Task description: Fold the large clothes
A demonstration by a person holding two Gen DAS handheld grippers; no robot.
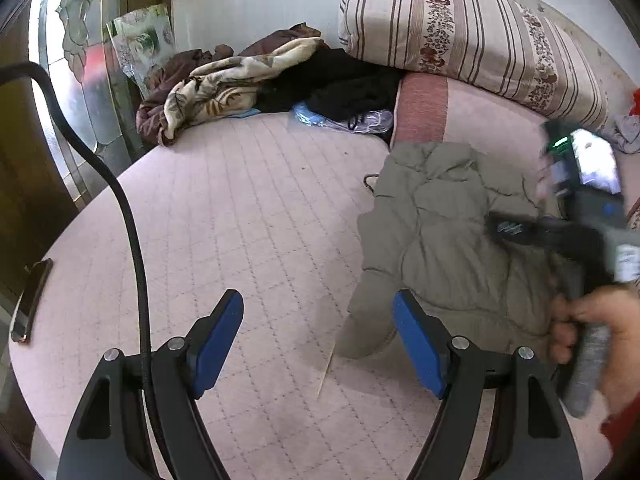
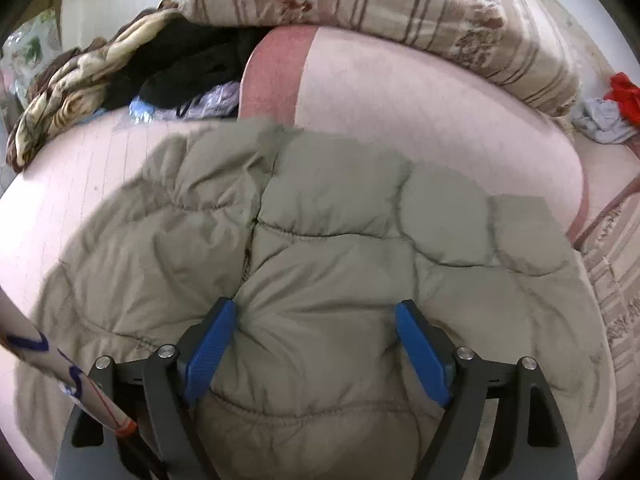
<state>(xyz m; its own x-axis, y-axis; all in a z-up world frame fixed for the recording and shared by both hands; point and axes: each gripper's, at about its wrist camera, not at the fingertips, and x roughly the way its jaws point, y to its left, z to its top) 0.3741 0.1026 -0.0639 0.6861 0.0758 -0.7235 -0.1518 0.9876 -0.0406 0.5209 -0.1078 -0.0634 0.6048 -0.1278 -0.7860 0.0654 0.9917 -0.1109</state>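
Your right claw (image 2: 316, 344) straddles the olive puffer jacket (image 2: 320, 240) lying on the bed (image 1: 240, 220), jaws spread; pinch only slippery padding and it slides out. Your left claw (image 1: 318, 340) gapes empty beside the jacket.

The padded jacket (image 2: 312, 240) is lying on the bed (image 1: 224, 216), toward its right side. Behind it, a folded quilt (image 2: 400, 92) is sitting against the far edge, with a striped bolster (image 1: 472, 36) lying on top. Left of the quilt, dark clothes (image 1: 340, 80) and a patterned blanket (image 1: 216, 88) are piling up in the far left corner. A phone (image 1: 32, 300) is lying at the bed's left edge.
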